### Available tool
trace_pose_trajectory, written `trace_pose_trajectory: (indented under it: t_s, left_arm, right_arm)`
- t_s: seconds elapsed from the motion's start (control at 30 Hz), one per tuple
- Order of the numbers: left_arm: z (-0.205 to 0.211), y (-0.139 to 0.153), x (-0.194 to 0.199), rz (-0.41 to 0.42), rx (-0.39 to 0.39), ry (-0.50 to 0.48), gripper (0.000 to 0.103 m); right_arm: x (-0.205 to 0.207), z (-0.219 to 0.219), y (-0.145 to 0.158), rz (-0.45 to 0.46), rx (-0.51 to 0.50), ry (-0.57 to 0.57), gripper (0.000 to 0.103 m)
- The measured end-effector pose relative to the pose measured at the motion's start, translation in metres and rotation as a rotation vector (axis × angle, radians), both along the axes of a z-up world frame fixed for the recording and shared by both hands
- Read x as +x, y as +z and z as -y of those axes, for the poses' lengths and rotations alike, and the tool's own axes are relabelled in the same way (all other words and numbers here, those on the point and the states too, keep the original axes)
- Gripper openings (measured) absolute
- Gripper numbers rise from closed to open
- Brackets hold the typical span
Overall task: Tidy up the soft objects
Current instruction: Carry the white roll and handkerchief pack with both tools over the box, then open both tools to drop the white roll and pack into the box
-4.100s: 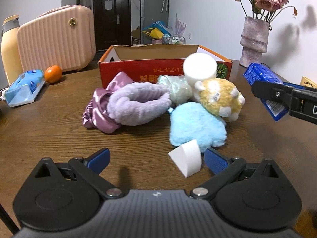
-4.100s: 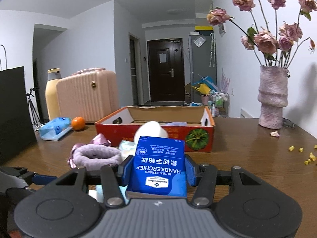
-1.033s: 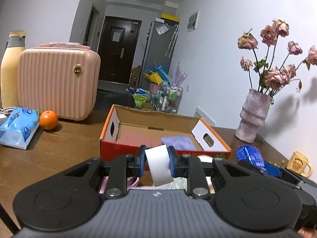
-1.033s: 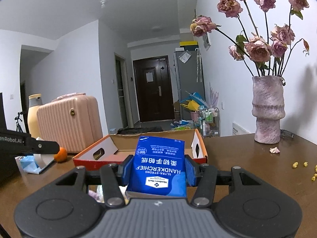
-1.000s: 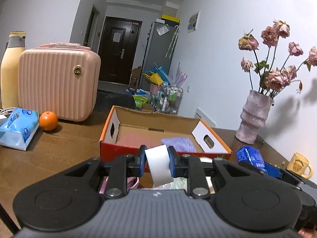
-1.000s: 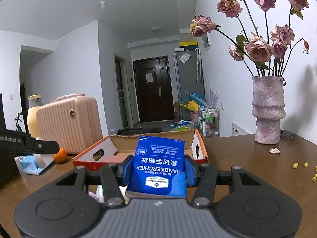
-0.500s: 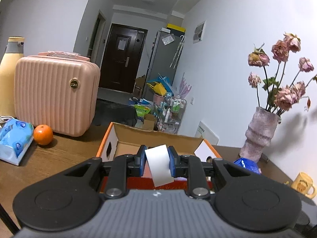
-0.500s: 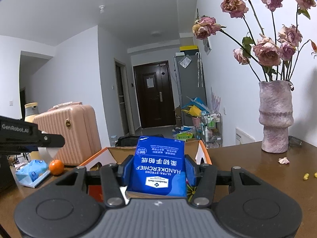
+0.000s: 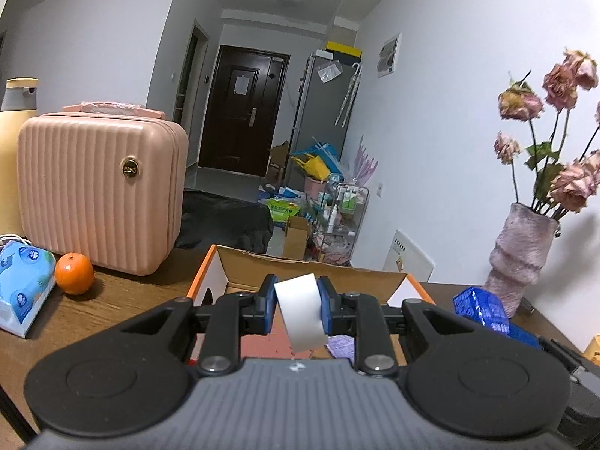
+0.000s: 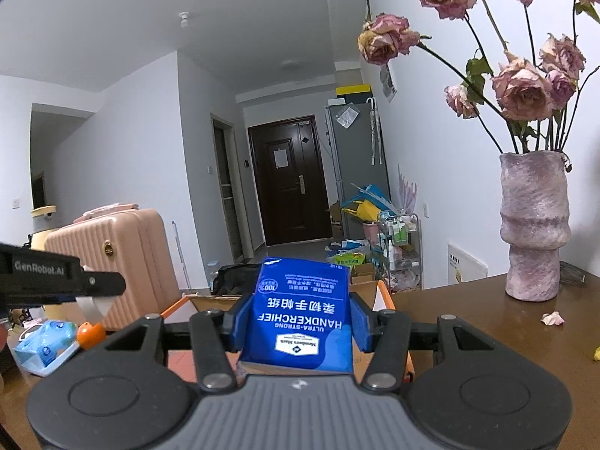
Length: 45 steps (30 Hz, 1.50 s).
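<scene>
My left tongs [image 9: 297,302] and right tongs [image 10: 296,321] look alike: black linkage arms, silver screws, blue pads, ribbed grey housing; white "GenRobot.AI" lettering marks one side.

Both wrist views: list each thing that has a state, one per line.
left gripper: shut on the white sponge
right gripper: shut on the blue handkerchief pack
cardboard box: open-topped, under both grippers
front door: closed
pink case: closed, upright
</scene>
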<state>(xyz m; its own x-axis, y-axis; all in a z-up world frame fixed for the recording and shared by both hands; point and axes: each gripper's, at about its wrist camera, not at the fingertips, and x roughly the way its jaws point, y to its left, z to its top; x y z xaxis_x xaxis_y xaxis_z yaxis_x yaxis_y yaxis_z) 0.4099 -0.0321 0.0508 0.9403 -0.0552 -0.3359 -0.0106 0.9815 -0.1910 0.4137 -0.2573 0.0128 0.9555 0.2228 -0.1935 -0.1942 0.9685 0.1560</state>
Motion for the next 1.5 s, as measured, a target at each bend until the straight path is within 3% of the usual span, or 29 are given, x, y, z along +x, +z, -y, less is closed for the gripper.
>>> trace_pose_trajectory:
  t_s: [0.83,1.27,1.5]
  left_arm:
    - [0.003,-0.025,0.091,-0.128,0.091,0.059,0.023]
    - [0.001,-0.048,0.117,-0.224,0.134,0.089,0.023]
    - [0.001,-0.054,0.120,-0.226,0.144,0.084,0.023]
  right_arm:
    - [0.083,-0.020,-0.012,-0.066,-0.121,0.043,0.052]
    - [0.104,-0.024,-0.026,-0.148,-0.164,0.028,0.052]
    - [0.106,-0.025,-0.033,-0.174,-0.178,0.019,0.052]
